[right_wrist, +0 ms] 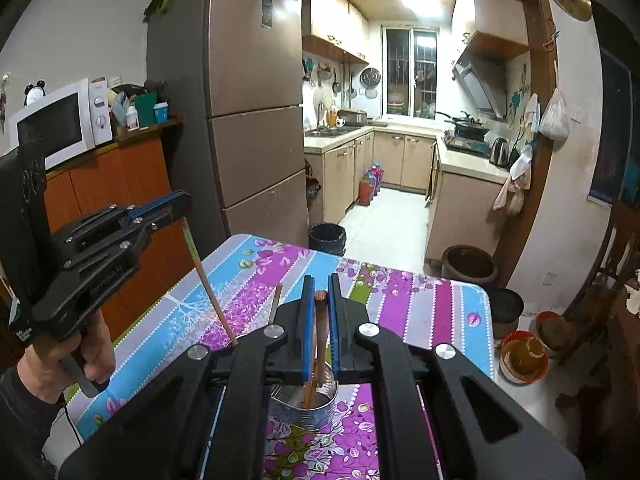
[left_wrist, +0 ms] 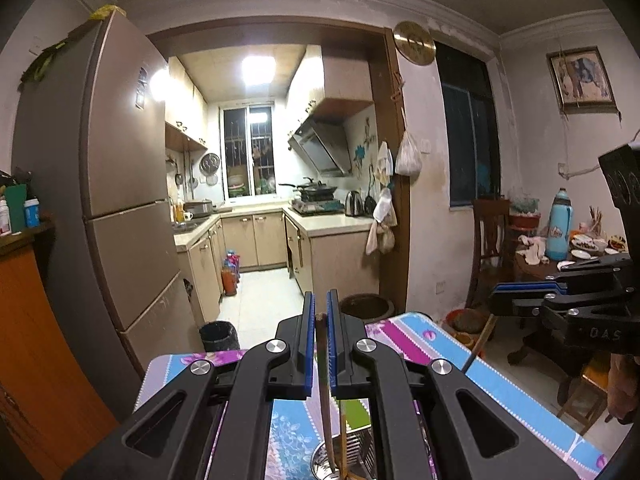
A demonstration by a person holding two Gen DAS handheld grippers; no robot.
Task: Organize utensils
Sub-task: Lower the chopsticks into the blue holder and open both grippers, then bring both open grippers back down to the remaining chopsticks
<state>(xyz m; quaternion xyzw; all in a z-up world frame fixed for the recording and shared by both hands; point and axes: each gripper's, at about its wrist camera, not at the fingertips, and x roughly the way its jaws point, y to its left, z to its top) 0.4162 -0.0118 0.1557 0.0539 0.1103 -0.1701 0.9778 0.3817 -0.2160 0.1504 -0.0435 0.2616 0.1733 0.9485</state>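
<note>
A glossy flowered plastic cloth is covering the desk [right_wrist: 404, 292]; a shiny metal holder [right_wrist: 316, 408] is catching light. Matt wooden chopsticks [right_wrist: 320, 332] are showing worn grain between each matt black plastic gripper's [right_wrist: 320, 292] blue ribbed pads [right_wrist: 307, 320].

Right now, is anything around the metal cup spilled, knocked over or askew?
Nothing stands out. The metal cup stands upright on the floral tablecloth, no spills. Each tongs, left and right, is shut on a chopstick whose lower end sits in the cup.
</note>
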